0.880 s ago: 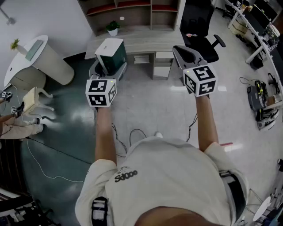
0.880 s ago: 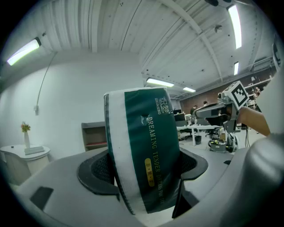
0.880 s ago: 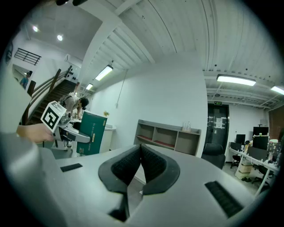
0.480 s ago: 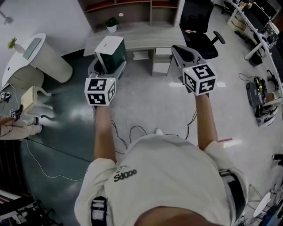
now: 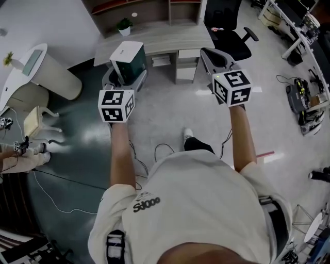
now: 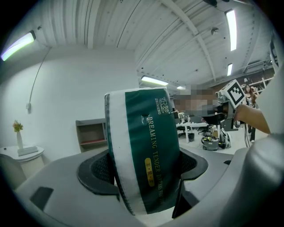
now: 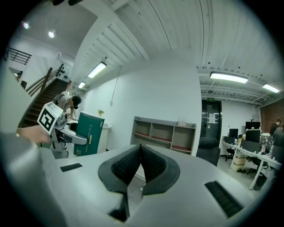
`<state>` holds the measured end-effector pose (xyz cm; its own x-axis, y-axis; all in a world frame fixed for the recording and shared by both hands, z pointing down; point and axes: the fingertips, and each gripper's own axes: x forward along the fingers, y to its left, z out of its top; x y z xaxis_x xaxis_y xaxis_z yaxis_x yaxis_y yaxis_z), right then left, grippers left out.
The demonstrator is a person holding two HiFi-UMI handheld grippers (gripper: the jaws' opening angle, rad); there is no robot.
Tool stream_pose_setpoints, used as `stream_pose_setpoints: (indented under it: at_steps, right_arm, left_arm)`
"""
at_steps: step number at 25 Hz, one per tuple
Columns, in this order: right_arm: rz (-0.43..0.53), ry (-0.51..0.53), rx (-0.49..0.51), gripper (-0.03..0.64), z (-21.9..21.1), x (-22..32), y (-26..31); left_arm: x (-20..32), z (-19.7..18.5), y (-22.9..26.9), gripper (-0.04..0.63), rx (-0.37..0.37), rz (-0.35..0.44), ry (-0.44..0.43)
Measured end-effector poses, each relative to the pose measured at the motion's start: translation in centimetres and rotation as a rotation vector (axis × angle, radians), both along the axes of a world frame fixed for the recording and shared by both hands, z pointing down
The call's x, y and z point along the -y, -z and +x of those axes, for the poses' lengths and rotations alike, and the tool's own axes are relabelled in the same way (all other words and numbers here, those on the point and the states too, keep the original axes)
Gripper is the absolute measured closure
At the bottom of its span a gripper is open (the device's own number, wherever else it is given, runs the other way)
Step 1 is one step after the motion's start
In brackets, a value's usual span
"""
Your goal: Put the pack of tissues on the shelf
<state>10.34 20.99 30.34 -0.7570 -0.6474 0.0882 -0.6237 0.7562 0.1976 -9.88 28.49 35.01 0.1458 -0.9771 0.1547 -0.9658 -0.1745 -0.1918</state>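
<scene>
Stepped forward since the earlier frame: a shoe (image 5: 188, 135) now shows ahead of the torso, and the desk (image 5: 170, 37) and shelf (image 5: 154, 7) sit higher in the head view.
Pack of tissues (image 6: 144, 155): green and white, upright, clamped between the left gripper (image 5: 125, 78) jaws, short of the desk.
Right gripper (image 7: 140, 165): jaws together, empty.
Shelf: beyond the desk, seemingly against the wall.

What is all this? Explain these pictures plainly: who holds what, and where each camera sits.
No robot: a person holds a two-jaw gripper in each hand. The top-down picture comes from a camera on the person's head; the other two from cameras riding on each gripper, looking along its jaws. The left gripper is clamped on a green-and-white pack of tissues. The right gripper is empty, jaws together. Ahead stands an open shelf behind a desk.
</scene>
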Motion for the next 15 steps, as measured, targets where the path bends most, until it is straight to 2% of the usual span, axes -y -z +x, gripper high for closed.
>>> stream_pose_setpoints:
  at_steps: [7,15]
  right_arm:
    - [0.004,0.023,0.031,0.611,-1.9,4.1,0.0]
    - [-0.014,0.053,0.091,0.611,-3.8,15.8,0.5]
  left_arm:
    - [3.9,-1.8,0.2,0.207,0.01,0.01,0.028]
    - [14.3,-3.3,0.4,0.207,0.026,0.007,0.059]
